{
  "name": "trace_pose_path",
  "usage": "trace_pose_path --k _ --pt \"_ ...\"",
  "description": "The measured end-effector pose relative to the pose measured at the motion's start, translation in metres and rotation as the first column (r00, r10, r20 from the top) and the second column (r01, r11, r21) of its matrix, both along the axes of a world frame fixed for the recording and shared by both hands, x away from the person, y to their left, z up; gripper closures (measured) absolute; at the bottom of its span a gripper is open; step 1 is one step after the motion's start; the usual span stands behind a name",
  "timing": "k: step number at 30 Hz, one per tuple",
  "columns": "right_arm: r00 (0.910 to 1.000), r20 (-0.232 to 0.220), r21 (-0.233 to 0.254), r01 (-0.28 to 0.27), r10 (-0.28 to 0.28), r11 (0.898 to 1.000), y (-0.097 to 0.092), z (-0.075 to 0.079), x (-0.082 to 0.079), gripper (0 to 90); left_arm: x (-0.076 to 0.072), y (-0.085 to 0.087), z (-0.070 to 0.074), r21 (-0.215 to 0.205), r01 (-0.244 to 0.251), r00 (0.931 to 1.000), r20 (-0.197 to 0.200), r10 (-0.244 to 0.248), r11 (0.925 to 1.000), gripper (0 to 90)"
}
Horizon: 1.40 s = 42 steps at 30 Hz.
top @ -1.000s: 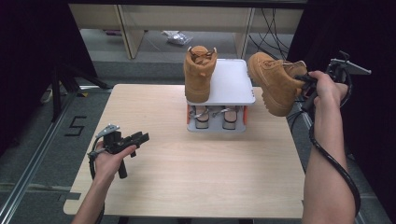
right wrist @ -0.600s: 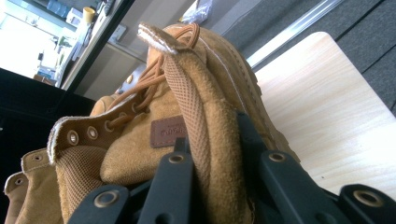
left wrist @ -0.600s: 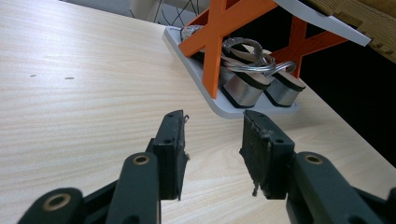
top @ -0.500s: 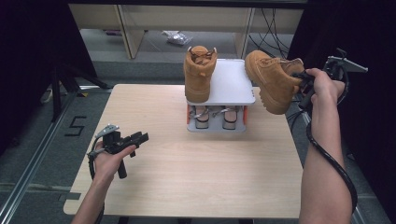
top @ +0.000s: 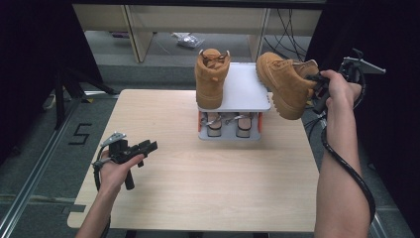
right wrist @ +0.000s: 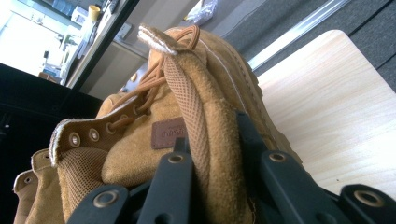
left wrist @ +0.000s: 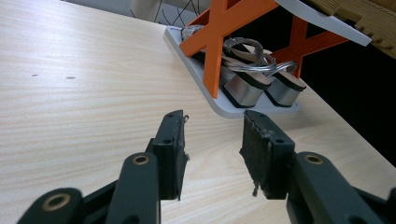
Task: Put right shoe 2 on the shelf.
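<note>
Right gripper [top: 317, 91] clamped on a tan boot [top: 282, 84], left gripper [top: 148, 146] idle with its jaws apart.

The wooden table [top: 208, 183] has that pale grain look, and at its far edge sits a small white rack [top: 245, 89] with orange X-shaped legs [left wrist: 219, 28]. The held boot hangs in the air at the rack's right edge, tilted with the toe toward the shelf, jaws pinching the padded suede collar [right wrist: 205, 140] at the heel. A second boot [top: 212, 74], same nubuck and chunky lugged sole, stands upright on the shelf's left side. Underneath, a pair of sandals [top: 225, 124] with silvery straps sits on the bottom tier. The left gripper holds nothing, low over bare wood at the table's near left, well apart from the rack.
</note>
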State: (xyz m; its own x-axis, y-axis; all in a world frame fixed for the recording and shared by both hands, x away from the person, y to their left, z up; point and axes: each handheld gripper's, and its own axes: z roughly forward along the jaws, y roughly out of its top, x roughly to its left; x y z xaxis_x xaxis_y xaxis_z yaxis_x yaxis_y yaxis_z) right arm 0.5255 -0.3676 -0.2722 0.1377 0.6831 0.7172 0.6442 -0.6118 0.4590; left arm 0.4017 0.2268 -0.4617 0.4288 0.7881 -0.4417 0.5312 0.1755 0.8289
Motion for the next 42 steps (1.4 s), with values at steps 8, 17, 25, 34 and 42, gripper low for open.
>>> trace_pose_path --k 8,17,25,34,42 --pt "1.0000 0.009 0.009 0.001 -0.001 1.000 0.008 0.001 0.004 80.3 0.000 0.000 0.000 0.002 0.000 1.0000 -0.002 0.000 1.0000 58.4" --pt "0.9995 0.022 -0.020 -0.021 0.022 1.000 0.016 0.002 0.008 80.1 0.000 0.001 0.000 0.001 0.000 1.0000 0.000 0.000 1.0000 58.4" --pt "0.9996 0.019 -0.019 -0.022 0.023 1.000 0.023 0.003 0.012 80.1 -0.001 0.001 0.000 0.003 -0.001 1.0000 0.000 0.001 1.0000 58.4" --pt "0.9999 0.006 0.017 -0.015 0.014 1.000 0.030 0.005 0.014 80.0 -0.001 0.001 0.000 0.003 -0.005 1.0000 -0.002 0.005 1.0000 58.4" --pt "0.9999 0.010 0.026 -0.008 0.007 1.000 0.040 0.006 0.019 79.9 0.000 0.002 0.000 0.004 -0.002 1.0000 -0.002 0.002 1.0000 58.4"
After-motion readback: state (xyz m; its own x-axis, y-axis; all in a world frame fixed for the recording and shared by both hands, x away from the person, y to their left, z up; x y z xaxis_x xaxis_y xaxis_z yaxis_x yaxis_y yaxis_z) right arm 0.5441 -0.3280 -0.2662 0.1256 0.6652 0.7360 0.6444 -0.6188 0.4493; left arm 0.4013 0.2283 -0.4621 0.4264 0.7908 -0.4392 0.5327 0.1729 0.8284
